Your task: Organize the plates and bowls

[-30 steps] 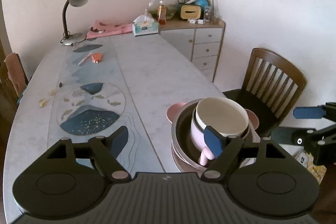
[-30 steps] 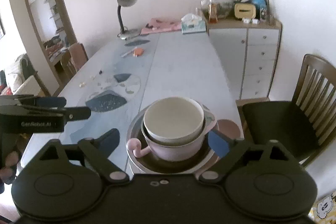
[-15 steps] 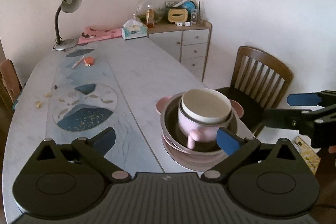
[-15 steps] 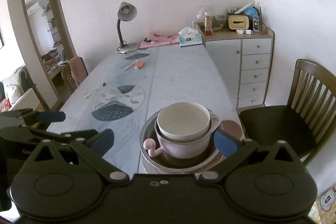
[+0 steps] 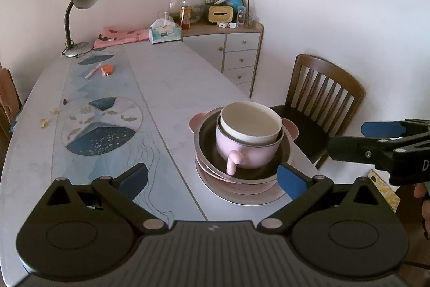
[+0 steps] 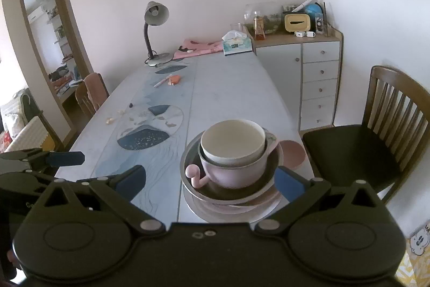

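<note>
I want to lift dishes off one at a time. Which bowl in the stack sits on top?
The cream bowl. It nests inside the pink handled bowl, which sits in the steel bowl; nothing rests in it.

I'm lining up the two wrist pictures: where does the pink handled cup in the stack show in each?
Left wrist view: the pink handled cup sits right of centre, inside the metal bowl, handle toward the camera.
Right wrist view: the cup sits at centre, handle pointing lower left.
Shared landmark: the desk lamp at the table's far end.
</note>
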{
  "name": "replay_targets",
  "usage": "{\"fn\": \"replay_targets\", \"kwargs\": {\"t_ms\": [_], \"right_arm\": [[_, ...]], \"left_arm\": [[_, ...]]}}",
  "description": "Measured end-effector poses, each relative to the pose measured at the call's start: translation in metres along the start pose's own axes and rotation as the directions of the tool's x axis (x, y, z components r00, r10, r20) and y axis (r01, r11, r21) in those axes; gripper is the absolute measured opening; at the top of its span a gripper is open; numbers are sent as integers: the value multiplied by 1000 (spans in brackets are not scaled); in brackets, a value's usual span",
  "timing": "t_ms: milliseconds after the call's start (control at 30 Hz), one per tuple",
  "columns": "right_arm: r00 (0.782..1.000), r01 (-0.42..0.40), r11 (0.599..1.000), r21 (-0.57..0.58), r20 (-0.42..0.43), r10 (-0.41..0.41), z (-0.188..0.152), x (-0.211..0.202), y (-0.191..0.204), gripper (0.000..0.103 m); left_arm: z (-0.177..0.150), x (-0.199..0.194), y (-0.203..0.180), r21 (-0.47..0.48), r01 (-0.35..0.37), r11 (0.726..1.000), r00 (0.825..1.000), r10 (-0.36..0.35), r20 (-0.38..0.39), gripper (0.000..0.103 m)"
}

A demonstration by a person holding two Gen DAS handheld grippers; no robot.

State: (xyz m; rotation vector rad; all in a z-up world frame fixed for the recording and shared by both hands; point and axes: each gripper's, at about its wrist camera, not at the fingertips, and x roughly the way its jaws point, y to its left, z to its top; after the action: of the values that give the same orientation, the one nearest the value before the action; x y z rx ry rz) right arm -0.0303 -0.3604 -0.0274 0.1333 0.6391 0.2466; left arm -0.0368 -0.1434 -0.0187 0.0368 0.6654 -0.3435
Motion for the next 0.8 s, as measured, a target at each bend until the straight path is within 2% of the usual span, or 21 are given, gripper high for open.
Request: {"fn": "replay_targets", "kwargs": {"t_ms": [800], "right_arm": [[1000,26,1000,15,0,-26,-5,-9,1,103]], "left_arm": [[1,0,5,-3,4,1000,1000,-4,-1,103]]}}
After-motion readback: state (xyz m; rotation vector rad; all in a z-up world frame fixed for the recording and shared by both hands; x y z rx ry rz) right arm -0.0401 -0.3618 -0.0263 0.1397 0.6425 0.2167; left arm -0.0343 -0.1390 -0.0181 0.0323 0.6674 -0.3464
